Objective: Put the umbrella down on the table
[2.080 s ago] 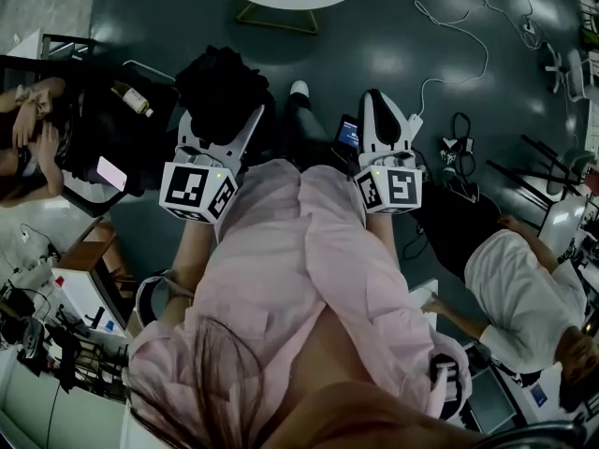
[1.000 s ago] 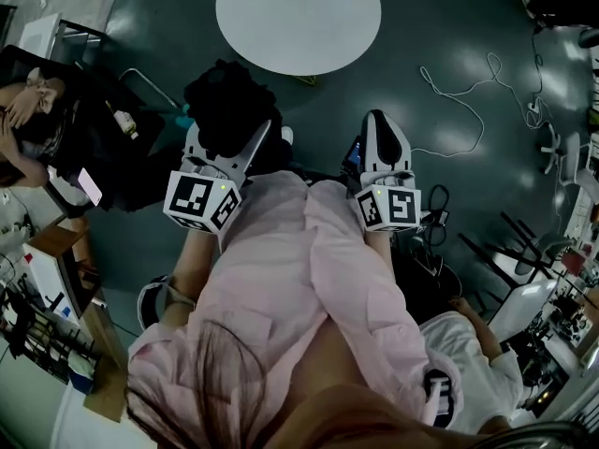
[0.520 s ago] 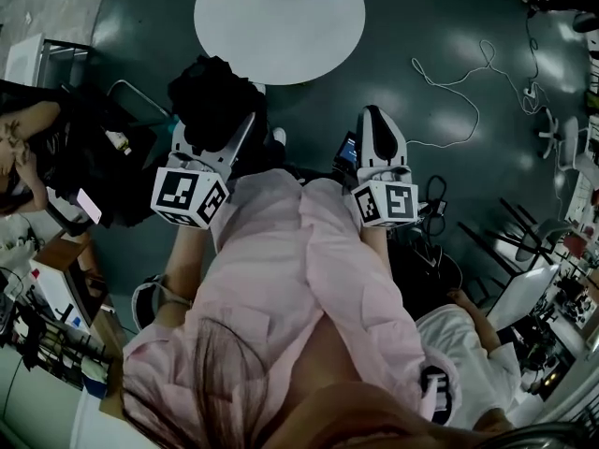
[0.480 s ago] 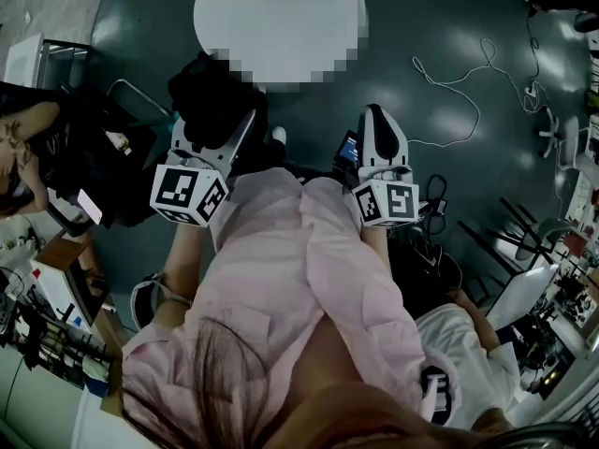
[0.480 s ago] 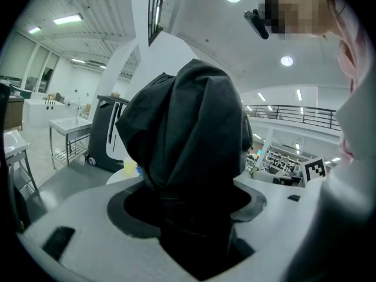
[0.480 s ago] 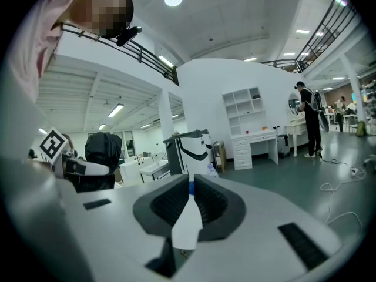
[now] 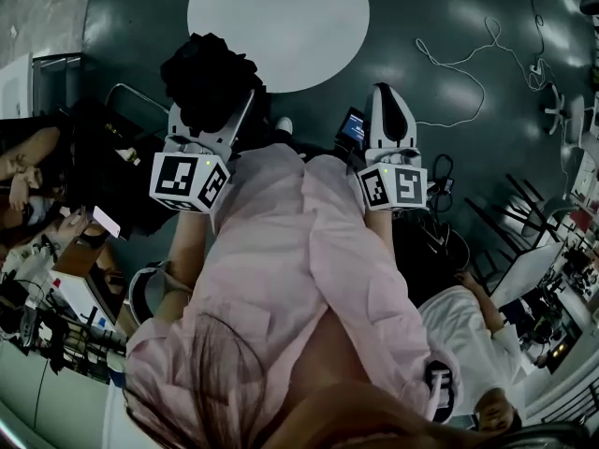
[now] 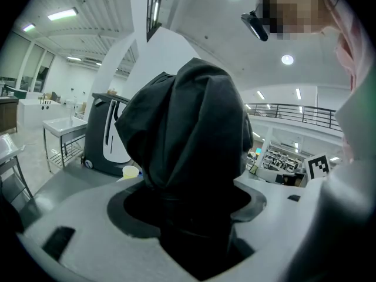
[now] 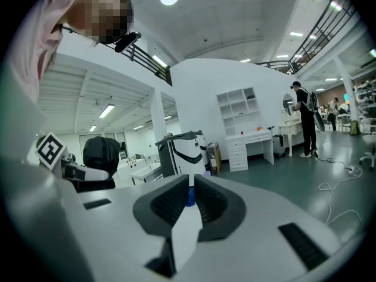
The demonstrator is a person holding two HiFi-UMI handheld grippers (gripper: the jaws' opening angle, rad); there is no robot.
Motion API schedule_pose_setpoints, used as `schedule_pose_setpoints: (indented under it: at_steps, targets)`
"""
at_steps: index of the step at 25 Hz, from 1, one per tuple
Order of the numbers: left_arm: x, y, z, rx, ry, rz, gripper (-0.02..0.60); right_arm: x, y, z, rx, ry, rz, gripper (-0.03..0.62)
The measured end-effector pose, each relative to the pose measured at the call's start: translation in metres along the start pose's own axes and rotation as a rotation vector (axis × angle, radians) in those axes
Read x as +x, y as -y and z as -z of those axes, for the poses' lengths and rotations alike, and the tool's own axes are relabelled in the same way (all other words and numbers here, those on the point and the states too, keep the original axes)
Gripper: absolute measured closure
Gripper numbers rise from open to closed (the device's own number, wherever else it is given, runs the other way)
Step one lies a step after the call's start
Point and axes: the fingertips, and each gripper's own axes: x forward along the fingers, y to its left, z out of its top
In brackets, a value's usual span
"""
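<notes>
Since the round white tabletop (image 7: pixel 281 40) lies ahead, w/ the drop not yet made, the folded black umbrella (image 8: pixel 188 128) is in the air, pinched low by the left tongs (image 8: pixel 188 207). The right tongs (image 9: pixel 191 187) are pressed together, nothing btwn, held aside, prob. not needed.

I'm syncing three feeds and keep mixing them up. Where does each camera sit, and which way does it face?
Head view: on the person's head, facing steeply down at pink sleeves, left gripper, right gripper, round table.
Left gripper view: on that gripper, looking along jaws shut on the umbrella.
Right gripper view: on that gripper, looking along closed, empty jaws.
Shared: all three show the umbrella.
</notes>
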Motion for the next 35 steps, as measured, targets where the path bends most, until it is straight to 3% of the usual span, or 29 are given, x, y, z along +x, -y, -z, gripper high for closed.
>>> schedule_pose_setpoints:
  at_steps: [13,23,35]
  targets:
    - [0.033,-0.071,-0.027,0.040,-0.061,0.048,0.262,0.075,-0.022,-0.006,-0.038,-0.053,0.053,0.551]
    - [0.043,-0.080,-0.027,0.005,-0.069,0.013,0.262,0.095,-0.014,-0.009,-0.041,-0.072,0.035,0.551]
    - [0.054,-0.066,-0.034,0.020,-0.058,-0.014,0.262,0.102,0.004,-0.020,-0.055,-0.065,0.002,0.551]
